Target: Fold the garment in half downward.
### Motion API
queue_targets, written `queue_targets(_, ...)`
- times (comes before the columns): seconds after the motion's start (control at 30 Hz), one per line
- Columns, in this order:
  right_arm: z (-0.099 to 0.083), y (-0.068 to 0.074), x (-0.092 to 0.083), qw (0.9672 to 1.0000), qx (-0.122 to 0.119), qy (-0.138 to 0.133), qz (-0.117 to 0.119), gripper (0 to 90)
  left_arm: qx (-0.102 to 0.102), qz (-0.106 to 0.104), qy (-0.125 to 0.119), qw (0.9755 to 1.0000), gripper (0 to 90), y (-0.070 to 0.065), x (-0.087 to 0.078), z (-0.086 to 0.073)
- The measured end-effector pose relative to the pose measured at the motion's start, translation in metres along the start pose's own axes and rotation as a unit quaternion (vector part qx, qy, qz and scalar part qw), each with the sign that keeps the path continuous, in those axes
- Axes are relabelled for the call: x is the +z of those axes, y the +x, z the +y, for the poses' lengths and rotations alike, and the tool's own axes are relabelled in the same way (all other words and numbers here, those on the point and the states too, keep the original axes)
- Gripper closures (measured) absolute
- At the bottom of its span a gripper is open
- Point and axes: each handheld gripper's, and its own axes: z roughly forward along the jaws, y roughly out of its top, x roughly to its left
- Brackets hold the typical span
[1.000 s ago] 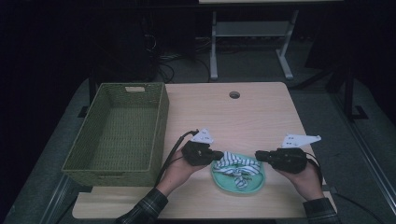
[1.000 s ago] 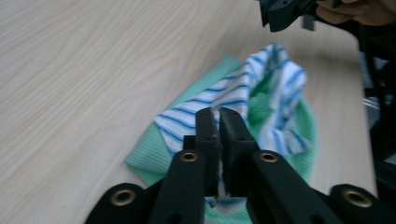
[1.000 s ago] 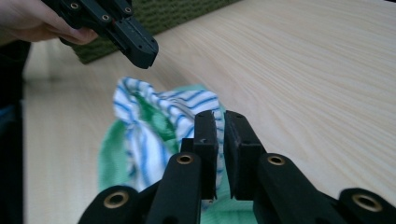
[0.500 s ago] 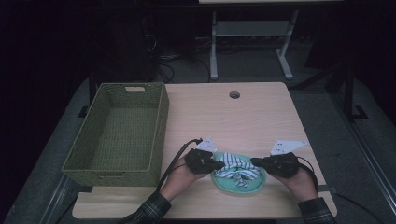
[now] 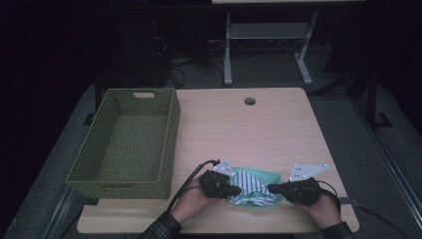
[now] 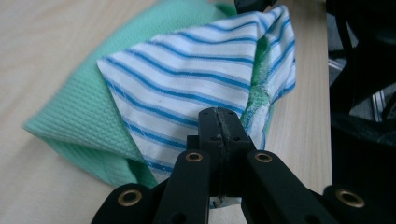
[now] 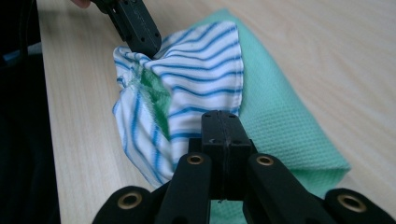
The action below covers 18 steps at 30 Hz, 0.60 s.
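Striped blue-and-white cloth (image 5: 251,189) lies right of the wicker basket (image 5: 127,142); left gripper (image 6: 219,122) and right gripper (image 7: 222,125) each clamp one corner. Keep both corners level so the fold lands straight.

From my seat at the controls, the cloth (image 5: 255,188) lies on the table (image 5: 278,134) at its near edge, directly between my two claws. My left gripper (image 5: 234,189) sits at the cloth's left end, my right gripper (image 5: 272,188) at its right end, each clamped on an edge of it. The basket (image 5: 130,140) stands on the table, left of my left claw and farther back. A round hole (image 5: 250,101) sits in the tabletop well beyond both claws.
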Motion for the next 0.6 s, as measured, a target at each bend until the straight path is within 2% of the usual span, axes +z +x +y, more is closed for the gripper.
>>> queue_targets(0.1, -0.003, 0.001, 0.003, 1.0000, 0.000, 0.008, 0.006, 89.8, 0.001, 0.003, 0.012, 0.9999, 89.1, -0.002, 0.005, -0.003)
queue_targets(0.2, -0.006, 0.004, 0.010, 0.9996, -0.001, 0.023, 0.016, 89.7, 0.012, 0.011, 0.028, 0.9995, 88.3, -0.005, 0.011, -0.005)
queue_targets(0.3, -0.008, 0.006, 0.016, 0.9990, -0.009, 0.042, 0.012, 89.7, 0.017, 0.014, 0.030, 0.9993, 87.2, -0.006, 0.012, -0.004)
queue_targets(0.4, -0.006, 0.004, 0.011, 0.9996, -0.003, 0.026, 0.014, 89.8, 0.017, 0.016, 0.014, 0.9996, 85.2, -0.004, 0.004, -0.001)
queue_targets(0.5, -0.002, -0.002, 0.004, 0.9999, 0.007, -0.001, 0.010, 89.8, 0.018, 0.035, -0.021, 0.9990, 85.7, 0.001, -0.009, 0.010)
queue_targets(0.6, 0.005, -0.010, 0.004, 0.9999, 0.007, -0.005, -0.007, 89.8, 0.017, 0.055, -0.036, 0.9977, 86.9, 0.013, -0.016, 0.022)
